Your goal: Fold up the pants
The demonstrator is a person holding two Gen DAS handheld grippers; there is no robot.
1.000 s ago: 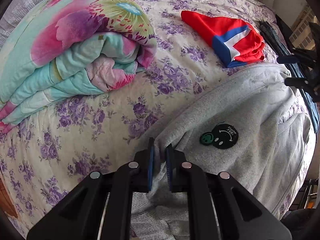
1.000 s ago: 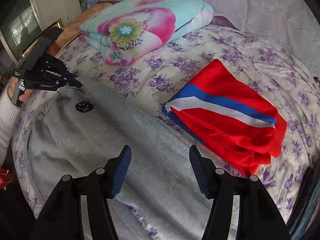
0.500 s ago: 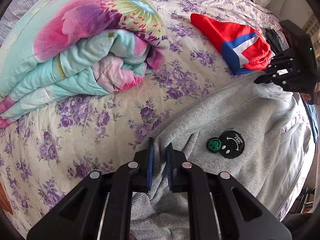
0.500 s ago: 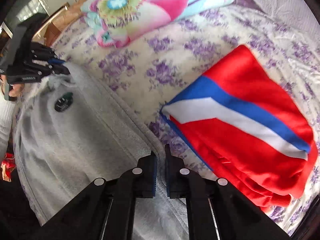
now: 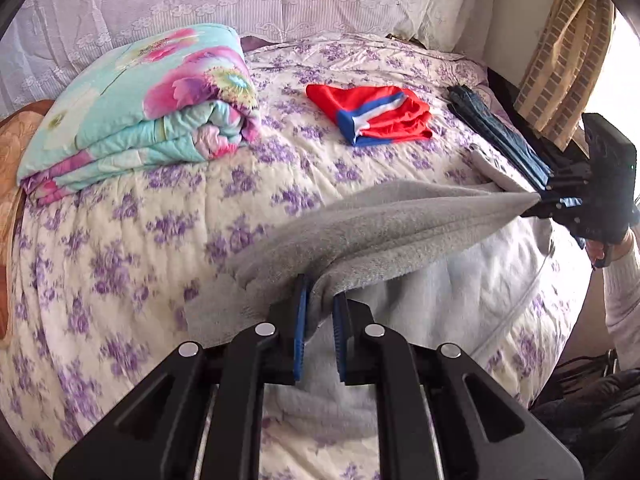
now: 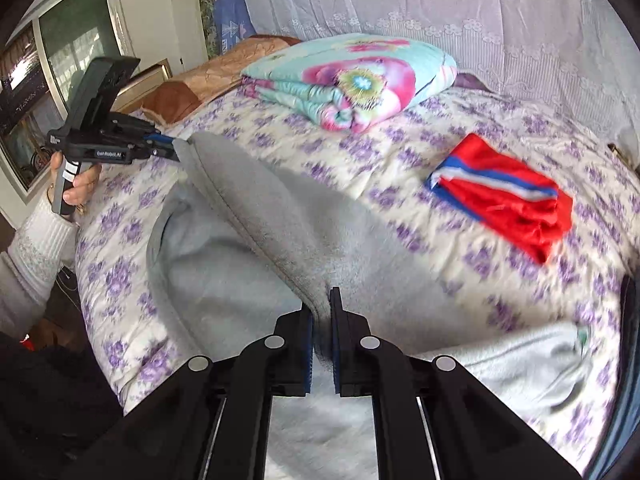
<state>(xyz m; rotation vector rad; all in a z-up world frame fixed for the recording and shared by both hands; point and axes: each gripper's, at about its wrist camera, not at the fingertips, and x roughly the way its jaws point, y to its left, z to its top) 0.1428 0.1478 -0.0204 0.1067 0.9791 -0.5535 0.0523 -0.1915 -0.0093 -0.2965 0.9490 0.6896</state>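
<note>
Both tongs, left tongs (image 5: 318,332) and right tongs (image 6: 321,344), now clamped on the grey pants (image 5: 384,216); that edge just got lifted off the bed (image 5: 120,240) near its front edge, so the fold-over's starting.

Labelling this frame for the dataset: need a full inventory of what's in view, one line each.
grey fleece pants: 1, grey with paler inside, edge lifted off the bed between both grippers.
purple-flowered quilted bedspread: 1, cream and purple, covers the bed.
folded floral quilt: 1, turquoise and pink, far left on the bed.
folded red garment with blue and white stripe: 1, far middle of the bed.
dark blue folded garment: 1, right edge of the bed.
white lace curtain: 1, behind the bed.
tan checked curtain: 1, upper right.
left gripper: black with blue pads, shut on the pants.
right gripper: same, shut on the pants.
</note>
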